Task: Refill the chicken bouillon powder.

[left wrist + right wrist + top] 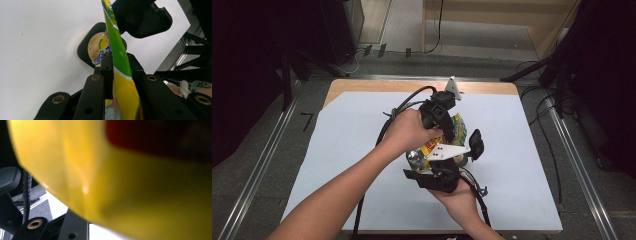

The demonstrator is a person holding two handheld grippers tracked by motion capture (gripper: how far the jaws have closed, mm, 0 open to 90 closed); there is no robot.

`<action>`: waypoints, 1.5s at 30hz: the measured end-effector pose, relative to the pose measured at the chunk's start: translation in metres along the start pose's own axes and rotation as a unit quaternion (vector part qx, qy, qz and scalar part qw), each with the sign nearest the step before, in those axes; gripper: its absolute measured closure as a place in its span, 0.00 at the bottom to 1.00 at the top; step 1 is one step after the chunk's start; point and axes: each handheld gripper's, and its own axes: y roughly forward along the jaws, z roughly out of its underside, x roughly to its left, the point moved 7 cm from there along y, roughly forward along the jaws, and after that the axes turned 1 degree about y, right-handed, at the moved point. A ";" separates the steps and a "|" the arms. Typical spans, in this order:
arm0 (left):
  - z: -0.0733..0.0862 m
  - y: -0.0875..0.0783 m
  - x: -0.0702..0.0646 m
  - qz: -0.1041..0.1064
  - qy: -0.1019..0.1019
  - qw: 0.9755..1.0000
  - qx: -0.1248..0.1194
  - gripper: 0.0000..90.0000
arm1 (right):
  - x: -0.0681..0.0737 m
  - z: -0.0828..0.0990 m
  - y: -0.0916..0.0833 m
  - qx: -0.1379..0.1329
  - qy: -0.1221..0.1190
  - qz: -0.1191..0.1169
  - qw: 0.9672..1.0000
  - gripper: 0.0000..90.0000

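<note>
The snack bag, held above the middle of the table, looks light, crinkly and slippery, best pinched at its flat edge. The left gripper clamps that edge; the right gripper seems closed around its body. The left gripper view reveals a bowl of crumbs beneath the bag.

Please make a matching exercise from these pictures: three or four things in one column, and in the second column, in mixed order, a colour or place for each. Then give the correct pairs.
Things:
1. snack bag
2. table cover
3. black dish
4. left gripper

Colour or place:
A. white, spread over the table
B. clamped on the bag
C. yellow and green
D. on the table, with tan crumbs inside

Pairs: 1-C, 2-A, 3-D, 4-B
</note>
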 end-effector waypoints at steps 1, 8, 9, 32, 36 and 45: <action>0.000 0.000 0.000 0.000 0.000 1.000 0.000 0.89 | 0.000 0.000 0.000 0.000 -0.001 -0.001 1.000 0.72; 0.001 -0.001 0.000 -0.001 -0.008 1.000 0.007 0.88 | 0.001 -0.001 -0.001 -0.001 -0.003 -0.006 1.000 0.72; 0.002 0.000 0.001 -0.003 -0.010 1.000 0.008 0.89 | 0.002 -0.001 -0.001 0.000 -0.002 -0.009 1.000 0.72; 0.004 0.002 0.004 -0.004 -0.017 1.000 0.017 0.88 | 0.004 0.000 0.003 -0.004 0.009 -0.021 1.000 0.72; 0.004 0.002 0.004 -0.004 -0.016 1.000 0.018 0.88 | 0.004 0.000 0.003 -0.002 0.009 -0.022 1.000 0.72; 0.003 0.003 0.004 -0.004 -0.016 1.000 0.015 0.88 | 0.003 0.001 0.002 -0.001 0.008 -0.020 1.000 0.72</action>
